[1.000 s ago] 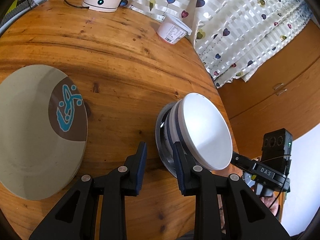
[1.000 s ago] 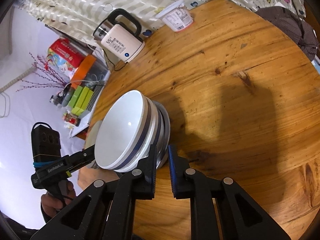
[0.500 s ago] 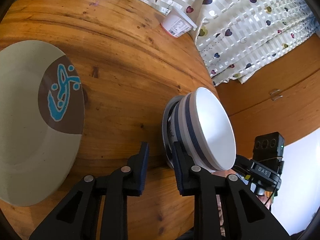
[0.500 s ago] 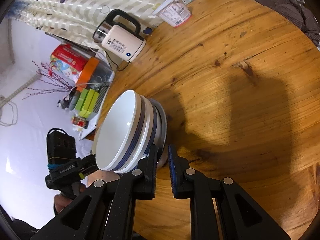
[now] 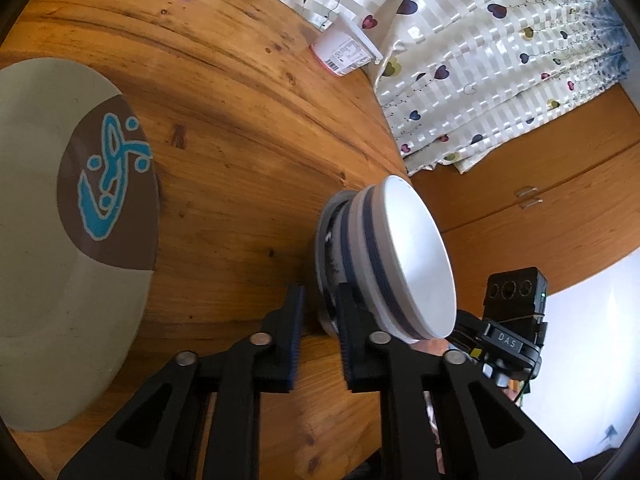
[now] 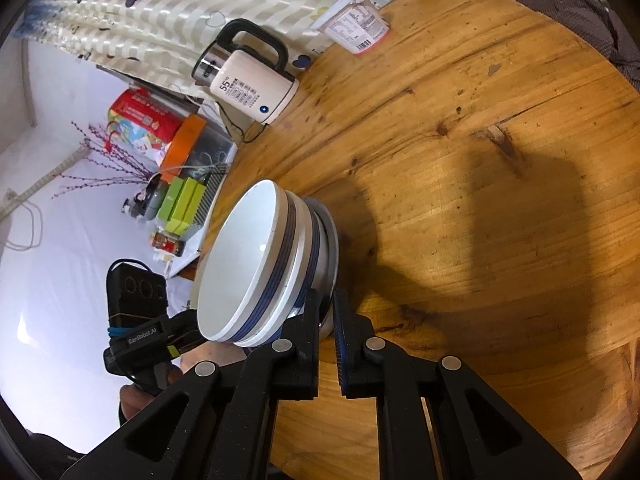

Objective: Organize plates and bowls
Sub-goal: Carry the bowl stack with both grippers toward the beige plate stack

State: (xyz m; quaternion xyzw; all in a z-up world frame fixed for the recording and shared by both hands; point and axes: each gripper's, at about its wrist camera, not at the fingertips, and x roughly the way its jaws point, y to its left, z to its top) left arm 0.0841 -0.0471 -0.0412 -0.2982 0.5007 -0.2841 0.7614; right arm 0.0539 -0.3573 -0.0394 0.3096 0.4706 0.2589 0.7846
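Note:
A stack of white bowls with blue bands [image 5: 400, 256] sits on a grey metal plate [image 5: 326, 264], held up at the table's edge by both grippers. My left gripper [image 5: 320, 312] is shut on the plate's rim from one side. My right gripper [image 6: 327, 312] is shut on the same plate's rim [image 6: 330, 240] from the other side, below the bowls [image 6: 256, 264]. A large grey plate with a brown patch and blue motif [image 5: 72, 220] lies flat on the round wooden table [image 5: 240, 120] to the left.
A white electric kettle [image 6: 248, 84] and a white yogurt cup [image 6: 356, 26] stand at the table's far edge by a heart-patterned curtain [image 5: 480, 60]. Boxes and clutter [image 6: 176, 184] lie beyond the table. A wooden cabinet [image 5: 520, 200] stands to the right.
The bowl stack and metal plate have stayed clamped between both grippers. Both views have shifted slightly, with the stack nearer the table edge and the large plate sliding left in view.

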